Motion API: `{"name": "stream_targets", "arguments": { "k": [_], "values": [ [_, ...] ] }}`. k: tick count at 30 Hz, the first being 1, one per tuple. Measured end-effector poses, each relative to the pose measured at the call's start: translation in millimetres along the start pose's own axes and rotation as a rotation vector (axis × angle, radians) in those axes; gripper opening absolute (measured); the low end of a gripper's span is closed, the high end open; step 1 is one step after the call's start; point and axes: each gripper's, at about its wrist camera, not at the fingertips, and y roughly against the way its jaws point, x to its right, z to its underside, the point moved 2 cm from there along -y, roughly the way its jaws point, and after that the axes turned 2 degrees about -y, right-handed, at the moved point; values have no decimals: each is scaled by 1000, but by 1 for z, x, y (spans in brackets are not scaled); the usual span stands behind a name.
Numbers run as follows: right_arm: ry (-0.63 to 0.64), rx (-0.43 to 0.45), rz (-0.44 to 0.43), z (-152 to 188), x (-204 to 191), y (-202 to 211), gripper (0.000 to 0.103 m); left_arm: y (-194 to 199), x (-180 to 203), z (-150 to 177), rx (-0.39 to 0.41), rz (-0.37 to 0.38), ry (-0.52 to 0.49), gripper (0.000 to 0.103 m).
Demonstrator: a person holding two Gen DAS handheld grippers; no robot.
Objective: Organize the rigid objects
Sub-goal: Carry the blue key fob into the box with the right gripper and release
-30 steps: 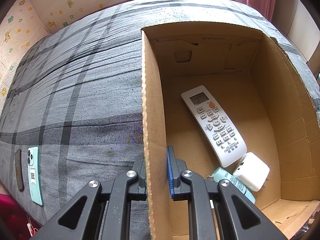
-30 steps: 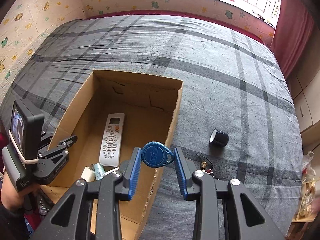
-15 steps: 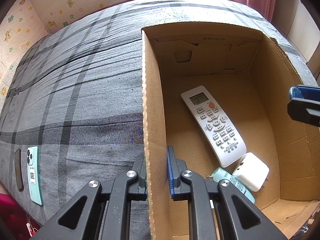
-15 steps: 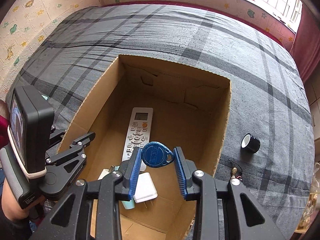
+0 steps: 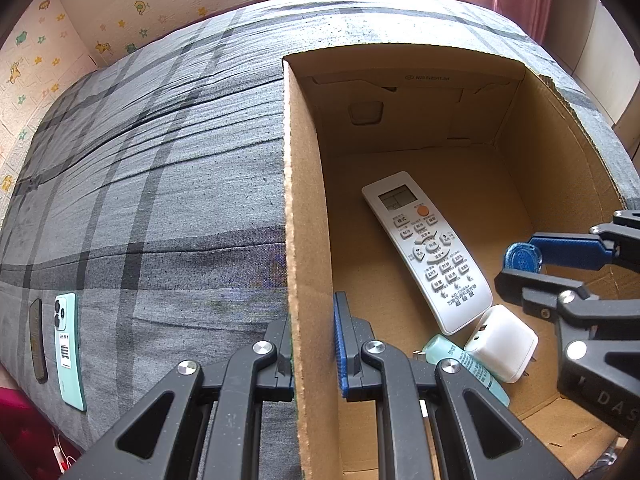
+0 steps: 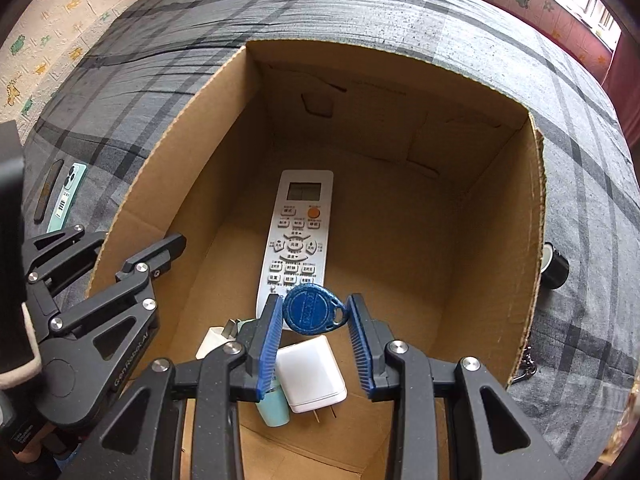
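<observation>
A cardboard box [image 6: 500, 208] sits on a grey plaid bed [image 5: 160, 200] against cartoon wallpaper [image 5: 120, 12]. The left gripper [image 5: 312, 344] pinches the box's wall. Over the box, the right gripper [image 6: 314, 320] pinches a blue fob [image 6: 312, 310].

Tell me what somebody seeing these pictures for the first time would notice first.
Probably the blue key fob pinched in the right gripper, hanging over the open cardboard box on the plaid bed. Below it lie a white remote control and a white charger plug, while the left gripper clamps the box's side wall.
</observation>
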Motion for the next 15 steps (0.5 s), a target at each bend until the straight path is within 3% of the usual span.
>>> {"name": "stream_targets", "arguments": {
  "k": [15],
  "values": [
    [4, -72, 1, 8, -4, -33, 36, 0, 0, 0, -1, 1, 2, 15]
  ]
}}
